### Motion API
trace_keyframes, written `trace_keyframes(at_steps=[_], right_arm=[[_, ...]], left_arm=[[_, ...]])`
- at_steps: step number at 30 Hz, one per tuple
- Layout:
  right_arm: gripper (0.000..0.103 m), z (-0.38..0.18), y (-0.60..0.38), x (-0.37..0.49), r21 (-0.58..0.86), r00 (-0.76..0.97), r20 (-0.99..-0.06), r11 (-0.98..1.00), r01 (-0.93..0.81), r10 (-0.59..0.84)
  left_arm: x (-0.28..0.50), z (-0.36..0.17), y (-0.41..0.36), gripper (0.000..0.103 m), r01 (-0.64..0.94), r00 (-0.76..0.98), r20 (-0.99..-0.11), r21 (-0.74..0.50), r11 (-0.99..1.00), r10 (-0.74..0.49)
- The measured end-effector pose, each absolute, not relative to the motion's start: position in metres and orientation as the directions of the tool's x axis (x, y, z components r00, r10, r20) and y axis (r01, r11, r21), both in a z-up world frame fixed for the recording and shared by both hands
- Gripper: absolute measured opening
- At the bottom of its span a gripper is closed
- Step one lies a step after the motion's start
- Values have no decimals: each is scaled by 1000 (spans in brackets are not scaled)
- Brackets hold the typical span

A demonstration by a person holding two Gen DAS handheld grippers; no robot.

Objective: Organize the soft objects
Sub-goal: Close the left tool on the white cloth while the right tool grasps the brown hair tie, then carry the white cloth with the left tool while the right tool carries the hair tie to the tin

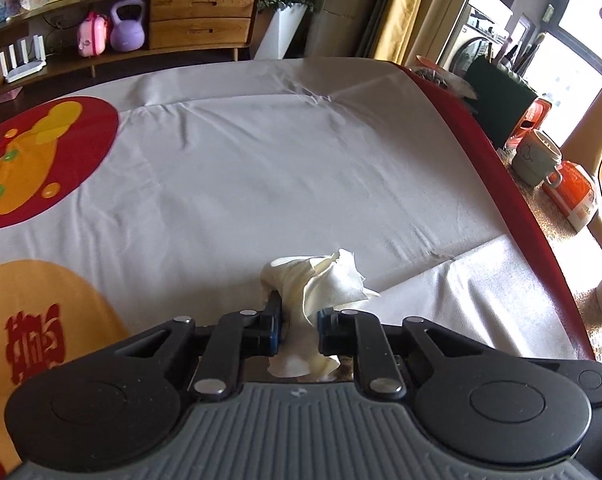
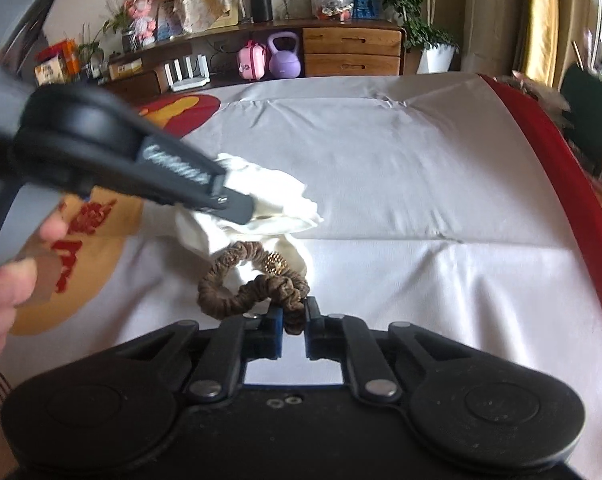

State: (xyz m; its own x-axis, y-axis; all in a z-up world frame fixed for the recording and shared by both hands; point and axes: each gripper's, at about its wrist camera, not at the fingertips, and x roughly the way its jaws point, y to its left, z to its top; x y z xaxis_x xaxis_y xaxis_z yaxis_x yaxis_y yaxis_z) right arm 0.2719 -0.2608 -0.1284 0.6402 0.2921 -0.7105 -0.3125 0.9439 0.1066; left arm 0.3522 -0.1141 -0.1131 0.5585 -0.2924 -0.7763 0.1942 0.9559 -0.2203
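The brown scrunchie sits pinched at one end between the fingers of the right gripper, which are drawn narrow on its fabric. Its loop reaches forward and to the left from them, long axis slanting toward the cream cloth. A gold bead on the band lies close under that cloth. The left gripper grips the cream cloth with its fingers closed on a bunched part, the loose end sticking out ahead. In the right wrist view it comes in from the left, just above and beyond the scrunchie. Both hang over the near middle of the worktop, draped in white sheeting, well apart from its red right edge.
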Motion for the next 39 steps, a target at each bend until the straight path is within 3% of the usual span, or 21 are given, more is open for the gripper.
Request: trace_keyframes(at_steps=[20,39], right_arm=[[8,-49,-240,212,175,662,-627,903,-393,409],[8,12,-165,161,183,622,-555,811,-556,552]], left_arm=[[259,-38,-60,16,150,644,-731,-168,974,-225],[162,12,33,16,9,709,-693,-172,985,-127]])
